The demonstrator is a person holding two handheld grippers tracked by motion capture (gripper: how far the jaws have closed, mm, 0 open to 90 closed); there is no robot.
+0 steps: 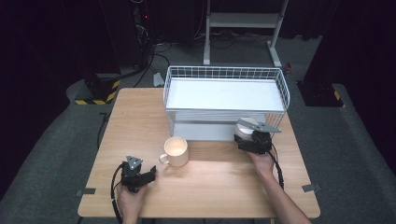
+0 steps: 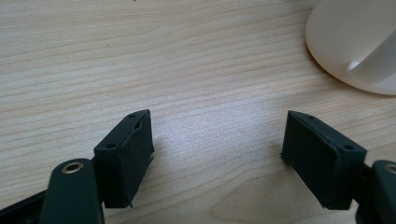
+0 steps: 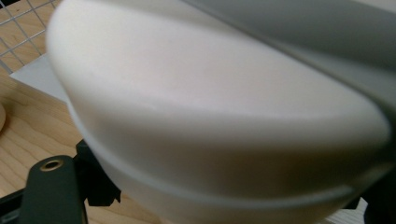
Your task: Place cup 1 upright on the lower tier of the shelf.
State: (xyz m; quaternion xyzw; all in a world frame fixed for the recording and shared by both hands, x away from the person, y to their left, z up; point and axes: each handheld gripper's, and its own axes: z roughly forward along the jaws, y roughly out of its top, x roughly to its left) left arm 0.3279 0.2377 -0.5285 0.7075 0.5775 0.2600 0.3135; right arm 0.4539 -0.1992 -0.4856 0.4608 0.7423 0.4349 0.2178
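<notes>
A white bowl [image 1: 243, 127] sits between the jaws of my right gripper [image 1: 248, 138] at the front right of the white wire rack [image 1: 224, 71], close to its lower shelf. In the right gripper view the bowl [image 3: 210, 116] looms very close, and my right gripper [image 3: 233, 191] is shut on it, with one black jaw at each lower corner. A cream mug [image 1: 176, 150] stands upright mid-table, its handle to the left. My left gripper [image 1: 150, 174] rests low at the front left, open, with bare wood between its jaws [image 2: 217, 135]. The mug's base [image 2: 355, 42] lies just beyond it.
The two-tier rack stands at the back of the wooden table [image 1: 215, 186], its upper shelf bare white. Wire mesh [image 3: 18, 28] and a white shelf edge [image 3: 37, 77] lie behind the bowl. Dark floor, cables and a metal stand surround the table.
</notes>
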